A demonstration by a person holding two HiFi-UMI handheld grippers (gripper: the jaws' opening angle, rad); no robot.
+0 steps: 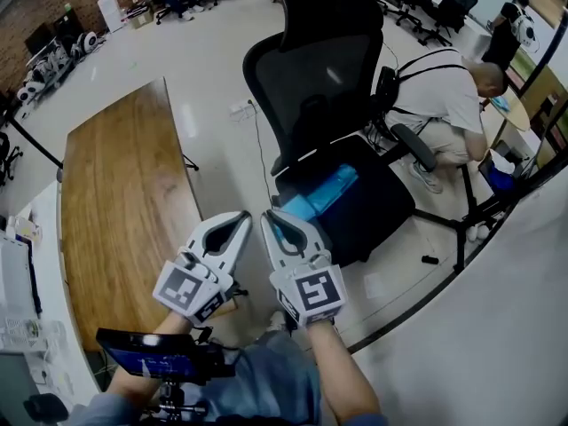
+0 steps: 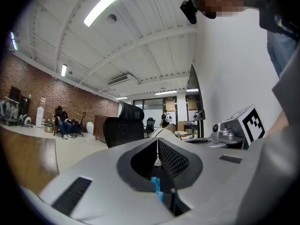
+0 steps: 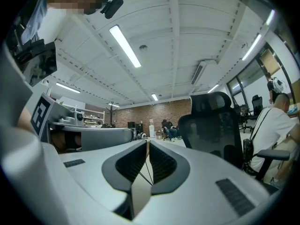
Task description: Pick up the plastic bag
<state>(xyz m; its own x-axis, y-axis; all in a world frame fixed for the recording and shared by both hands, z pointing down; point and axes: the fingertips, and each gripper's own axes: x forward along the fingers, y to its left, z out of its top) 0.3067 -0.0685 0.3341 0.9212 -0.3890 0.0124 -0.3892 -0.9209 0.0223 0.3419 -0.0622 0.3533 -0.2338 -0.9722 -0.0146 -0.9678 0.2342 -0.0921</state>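
Observation:
The plastic bag (image 1: 324, 193) is light blue and lies on the seat of a black office chair (image 1: 319, 78). Both grippers are held side by side in front of the chair, pointing level at it, a short way short of the seat. My left gripper (image 1: 240, 217) has its jaws shut with nothing between them; its tips also meet in the left gripper view (image 2: 157, 140). My right gripper (image 1: 271, 217) is shut and empty too, and it lines up with the bag's near end. In the right gripper view (image 3: 147, 142) the chair (image 3: 211, 125) stands to the right; the bag is hidden there.
A long wooden table (image 1: 124, 193) runs along the left. A person (image 1: 444, 96) crouches behind the chair at the right, beside a tripod leg (image 1: 461, 229). A dark device (image 1: 151, 353) sits near my body. More office chairs (image 1: 444, 7) stand at the back.

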